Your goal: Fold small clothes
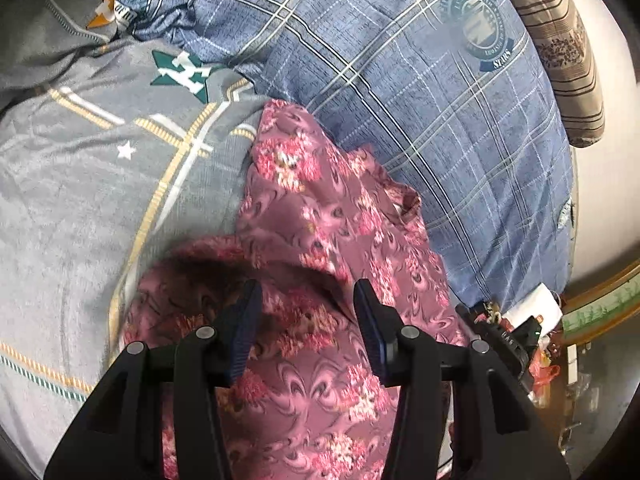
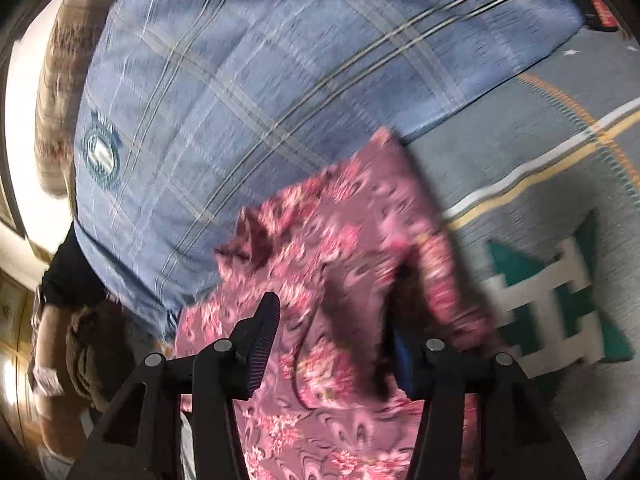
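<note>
Garment: a pink floral garment (image 1: 320,232) lies crumpled on the bed, filling the lower centre of the left wrist view and running up toward mid-frame; in the right wrist view the same cloth (image 2: 340,248) fills the lower centre, blurred.

Garment's place: it rests on the grey sheet (image 1: 80,208), with its upper right edge against the blue plaid quilt (image 1: 400,80).

Left gripper: the left gripper (image 1: 308,324) sits at the bottom centre of its view, jaws apart at a middling width, above the floral cloth. Both dark ribbed pads (image 1: 244,332) show clear of the fabric, and nothing is pinched between them.

Right gripper: the right gripper (image 2: 332,344) sits at the bottom centre of its view, jaws parted. A fold of the garment hangs over the right finger and partly hides its blue pad (image 2: 402,364); the left pad stands free. Whether the cloth is still pinched cannot be told through the blur.

Sheet: grey with yellow and white stripes, a green star with white lettering (image 1: 184,74) at upper left, and a small white star below it.

Pillow: a brown striped pillow (image 1: 560,48) lies at the upper right edge, beyond the quilt.

Quilt mark: a round blue crest (image 1: 478,28) is printed on the quilt, upper right.
</note>
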